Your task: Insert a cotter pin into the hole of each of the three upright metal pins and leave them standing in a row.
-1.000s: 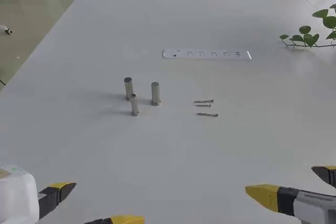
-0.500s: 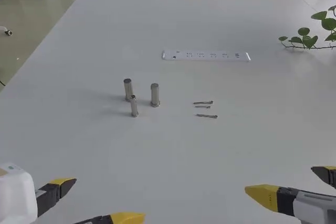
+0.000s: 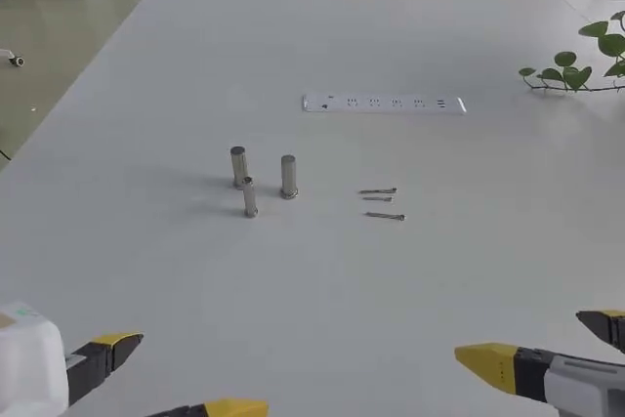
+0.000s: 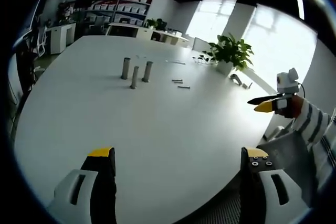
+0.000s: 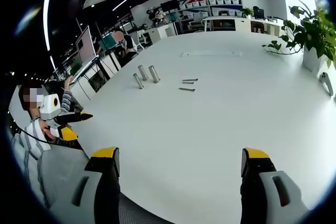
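Note:
Three upright metal pins stand in a tight cluster on the white table [image 3: 146,144]: one at the back left [image 3: 238,166], one at the back right [image 3: 288,175], and a shorter one in front [image 3: 250,196]. Right of them lie three cotter pins [image 3: 381,201] flat, one behind the other. My left gripper [image 3: 176,378] hovers open near the front left edge, far short of the pins. My right gripper [image 3: 542,339] is open at the front right, nothing between its fingers. The left gripper view has the metal pins [image 4: 135,74] and cotter pins [image 4: 178,82] far ahead; so does the right gripper view [image 5: 144,75] [image 5: 188,83].
A white power strip [image 3: 384,103] lies behind the pins. Plant leaves [image 3: 586,61] reach in at the back right edge. A person's striped sleeve [image 4: 310,124] holds the right gripper. Desks and shelves stand beyond the table.

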`<control>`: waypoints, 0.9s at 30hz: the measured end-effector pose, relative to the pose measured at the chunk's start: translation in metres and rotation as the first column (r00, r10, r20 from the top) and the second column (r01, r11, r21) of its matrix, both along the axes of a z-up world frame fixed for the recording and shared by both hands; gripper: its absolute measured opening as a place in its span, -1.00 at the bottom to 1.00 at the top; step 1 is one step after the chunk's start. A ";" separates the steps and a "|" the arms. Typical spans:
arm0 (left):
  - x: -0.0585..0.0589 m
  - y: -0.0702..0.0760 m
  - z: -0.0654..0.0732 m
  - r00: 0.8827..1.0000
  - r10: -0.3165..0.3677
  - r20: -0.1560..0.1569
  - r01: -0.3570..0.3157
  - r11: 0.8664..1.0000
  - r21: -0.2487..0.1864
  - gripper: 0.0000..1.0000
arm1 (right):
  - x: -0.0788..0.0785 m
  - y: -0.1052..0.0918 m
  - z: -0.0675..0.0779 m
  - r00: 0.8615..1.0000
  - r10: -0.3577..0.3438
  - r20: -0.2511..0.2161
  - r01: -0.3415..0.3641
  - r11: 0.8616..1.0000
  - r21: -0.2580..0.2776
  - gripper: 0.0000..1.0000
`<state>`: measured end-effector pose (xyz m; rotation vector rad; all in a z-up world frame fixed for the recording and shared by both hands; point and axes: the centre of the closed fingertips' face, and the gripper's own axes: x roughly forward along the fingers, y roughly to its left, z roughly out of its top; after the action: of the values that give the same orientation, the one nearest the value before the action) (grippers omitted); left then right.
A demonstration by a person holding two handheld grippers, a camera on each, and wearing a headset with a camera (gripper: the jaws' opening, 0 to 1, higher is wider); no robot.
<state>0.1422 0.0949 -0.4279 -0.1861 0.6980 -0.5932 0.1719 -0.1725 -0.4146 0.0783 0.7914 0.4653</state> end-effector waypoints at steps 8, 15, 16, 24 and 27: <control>0.001 0.002 0.001 1.000 0.000 -0.001 0.000 1.000 0.002 0.97 | 0.000 0.000 -0.001 1.000 0.001 -0.008 -0.001 1.000 -0.003 0.89; 0.003 0.007 0.002 1.000 0.006 0.010 -0.007 1.000 0.014 0.97 | 0.003 0.001 0.000 1.000 0.012 -0.005 -0.012 1.000 -0.006 0.89; 0.003 0.007 0.002 1.000 0.008 0.009 -0.008 1.000 0.014 0.97 | 0.003 0.001 0.000 1.000 0.012 -0.006 -0.012 1.000 -0.007 0.89; 0.006 0.009 0.003 0.999 0.030 0.023 -0.031 0.999 0.012 0.98 | 0.003 0.001 0.000 1.000 0.014 -0.006 -0.014 1.000 -0.002 0.89; 0.006 0.009 0.003 0.999 0.034 0.023 -0.034 0.999 0.013 0.98 | 0.003 0.001 0.001 1.000 0.012 -0.002 -0.012 1.000 0.001 0.89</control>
<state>0.1484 0.1040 -0.4247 -0.1786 0.6758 -0.5571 0.1750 -0.1714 -0.4137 0.0752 0.7937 0.4773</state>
